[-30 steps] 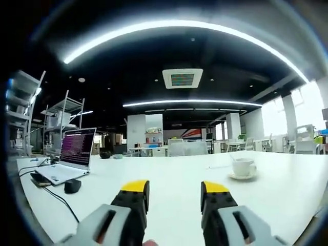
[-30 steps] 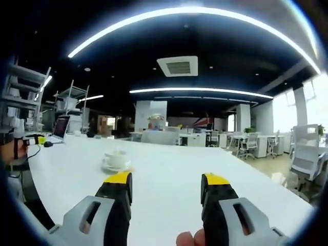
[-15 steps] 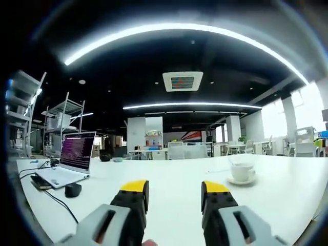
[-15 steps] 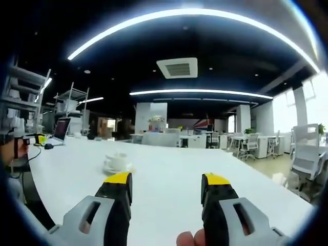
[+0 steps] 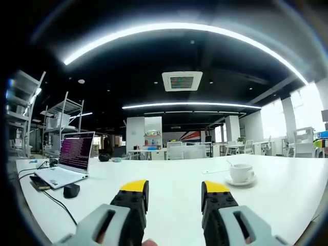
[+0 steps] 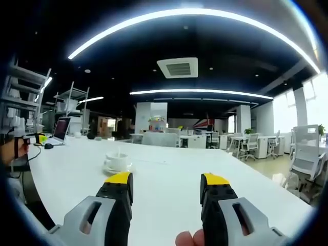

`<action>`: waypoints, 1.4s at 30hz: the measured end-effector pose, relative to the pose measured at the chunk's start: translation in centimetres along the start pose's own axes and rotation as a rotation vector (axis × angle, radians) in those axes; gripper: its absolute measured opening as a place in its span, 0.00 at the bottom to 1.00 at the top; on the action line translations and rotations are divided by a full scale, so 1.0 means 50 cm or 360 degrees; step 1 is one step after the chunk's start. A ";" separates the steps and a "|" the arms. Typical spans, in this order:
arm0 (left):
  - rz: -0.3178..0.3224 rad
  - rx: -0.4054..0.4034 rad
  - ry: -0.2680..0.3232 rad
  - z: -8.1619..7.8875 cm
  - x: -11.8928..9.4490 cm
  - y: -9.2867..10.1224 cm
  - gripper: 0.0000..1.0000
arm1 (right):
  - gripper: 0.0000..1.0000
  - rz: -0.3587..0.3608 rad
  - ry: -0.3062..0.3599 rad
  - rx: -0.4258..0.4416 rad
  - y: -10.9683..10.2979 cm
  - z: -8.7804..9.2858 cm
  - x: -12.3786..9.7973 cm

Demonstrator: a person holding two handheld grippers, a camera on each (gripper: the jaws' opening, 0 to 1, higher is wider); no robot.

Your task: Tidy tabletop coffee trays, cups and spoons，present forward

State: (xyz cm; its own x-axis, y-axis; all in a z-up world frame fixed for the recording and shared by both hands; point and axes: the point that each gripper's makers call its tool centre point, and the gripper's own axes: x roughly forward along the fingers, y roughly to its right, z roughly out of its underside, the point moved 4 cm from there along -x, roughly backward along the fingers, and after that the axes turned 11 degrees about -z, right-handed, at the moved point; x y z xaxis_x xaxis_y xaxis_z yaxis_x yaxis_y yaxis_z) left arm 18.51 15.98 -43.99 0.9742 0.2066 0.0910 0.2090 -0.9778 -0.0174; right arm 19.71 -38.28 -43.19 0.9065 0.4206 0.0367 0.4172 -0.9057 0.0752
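A white coffee cup (image 5: 241, 172) stands on a white saucer (image 5: 240, 181) on the long white table (image 5: 169, 179), with a spoon handle rising from the cup. In the left gripper view it lies ahead and to the right of my left gripper (image 5: 174, 192), which is open and empty. The right gripper view shows the same cup (image 6: 117, 161) and saucer (image 6: 116, 169) ahead and to the left of my right gripper (image 6: 167, 185), also open and empty. Both grippers hover low over the table, well short of the cup.
An open laptop (image 5: 72, 159) with a mouse (image 5: 71, 190), a phone and cables sits at the table's left end; in the right gripper view the laptop (image 6: 60, 129) is far off. Office chairs (image 6: 307, 159) and desks stand beyond the table's right edge.
Both cameras have tipped slightly, so the cup sits a little lower in each view. The grippers stay open and nothing on the table has moved.
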 end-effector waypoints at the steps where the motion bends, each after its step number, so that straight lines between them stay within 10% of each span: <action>1: 0.0003 0.0000 0.0002 -0.001 0.000 0.000 0.42 | 0.52 0.0003 0.0002 0.0002 0.002 0.000 0.000; 42: 0.0004 -0.0017 -0.0015 0.009 0.000 -0.004 0.42 | 0.52 -0.0020 -0.0026 -0.0014 -0.028 0.004 0.000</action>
State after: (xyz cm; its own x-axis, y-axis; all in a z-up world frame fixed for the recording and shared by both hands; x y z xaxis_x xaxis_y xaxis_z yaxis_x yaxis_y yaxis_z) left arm 18.50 16.17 -44.45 0.9755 0.2042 0.0814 0.2054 -0.9786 -0.0068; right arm 19.14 -37.03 -43.48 0.9021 0.4311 0.0193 0.4282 -0.8998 0.0841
